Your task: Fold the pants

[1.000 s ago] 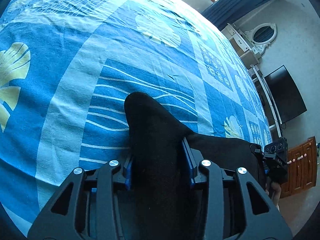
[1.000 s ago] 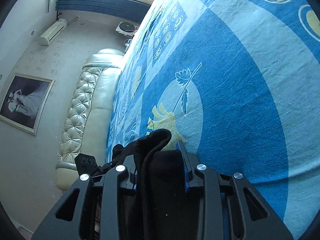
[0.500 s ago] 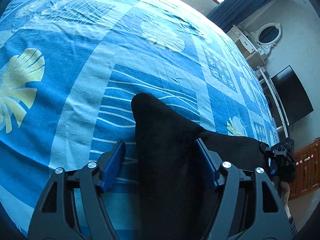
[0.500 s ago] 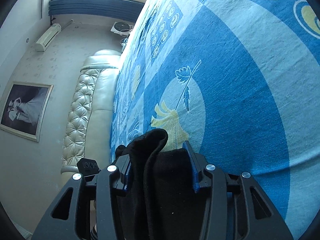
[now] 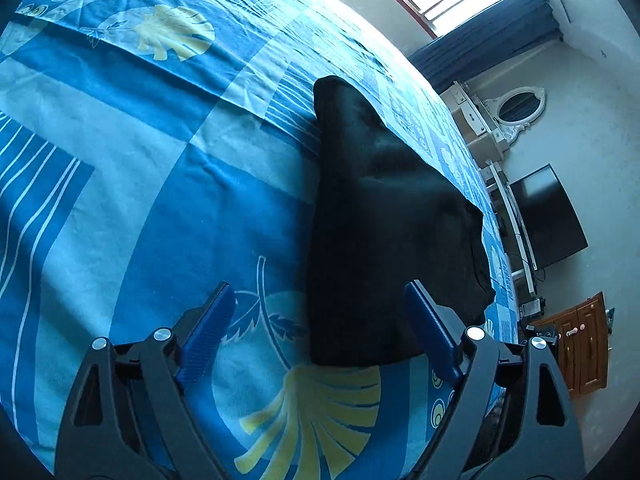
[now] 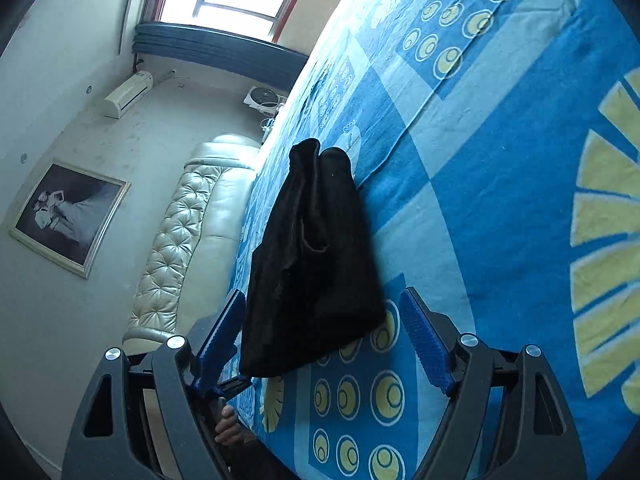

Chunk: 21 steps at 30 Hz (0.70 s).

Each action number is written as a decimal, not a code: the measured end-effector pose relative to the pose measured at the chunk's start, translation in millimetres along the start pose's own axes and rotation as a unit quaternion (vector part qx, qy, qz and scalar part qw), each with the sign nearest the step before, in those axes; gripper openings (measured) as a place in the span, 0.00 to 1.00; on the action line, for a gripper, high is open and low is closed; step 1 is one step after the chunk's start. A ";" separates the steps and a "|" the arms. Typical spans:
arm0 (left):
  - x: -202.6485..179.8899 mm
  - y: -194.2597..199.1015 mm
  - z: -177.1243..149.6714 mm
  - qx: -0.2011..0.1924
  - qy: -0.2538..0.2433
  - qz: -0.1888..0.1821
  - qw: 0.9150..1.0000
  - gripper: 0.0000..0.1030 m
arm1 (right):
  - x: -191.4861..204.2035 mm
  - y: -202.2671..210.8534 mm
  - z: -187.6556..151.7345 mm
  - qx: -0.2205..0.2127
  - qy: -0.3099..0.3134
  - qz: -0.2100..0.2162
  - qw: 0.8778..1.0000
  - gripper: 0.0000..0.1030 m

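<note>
The black pants lie folded in a compact bundle on the blue patterned bedspread. They also show in the right wrist view, with layered edges on the left side. My left gripper is open and empty, its blue pads apart just short of the bundle's near edge. My right gripper is open and empty too, its jaws standing either side of the bundle's near corner without touching it.
The bed's edge runs along the right in the left wrist view, with a dark TV, a white dresser with oval mirror and a wooden cabinet beyond. A tufted headboard and a framed picture lie left in the right wrist view.
Both grippers have opened, let go of the pants and pulled back. The folded pants now lie free on the bed.
</note>
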State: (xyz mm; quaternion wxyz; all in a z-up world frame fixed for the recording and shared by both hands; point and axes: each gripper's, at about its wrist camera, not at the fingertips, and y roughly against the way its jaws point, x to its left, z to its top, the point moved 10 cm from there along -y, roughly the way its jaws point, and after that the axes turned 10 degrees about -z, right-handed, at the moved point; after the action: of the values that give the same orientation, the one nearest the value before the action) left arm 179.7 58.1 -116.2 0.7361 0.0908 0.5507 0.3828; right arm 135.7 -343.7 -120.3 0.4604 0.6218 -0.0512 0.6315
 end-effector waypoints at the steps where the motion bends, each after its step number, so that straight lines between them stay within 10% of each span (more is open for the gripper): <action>1: 2.1 4.7 -5.5 -0.003 0.003 0.001 1.000 0.83 | -2.5 5.8 -5.4 -0.005 -0.004 0.001 1.000 0.76; 21: 7.3 31.8 -37.7 -0.026 0.064 -0.015 0.998 0.84 | -5.1 23.3 -45.9 -0.001 0.021 -0.031 0.999 0.77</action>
State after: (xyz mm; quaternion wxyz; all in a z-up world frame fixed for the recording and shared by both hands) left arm 132.5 74.0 -118.1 0.7074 0.0383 0.5875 0.3910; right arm 85.8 -330.4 -122.9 0.4816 0.6091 -0.0231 0.6297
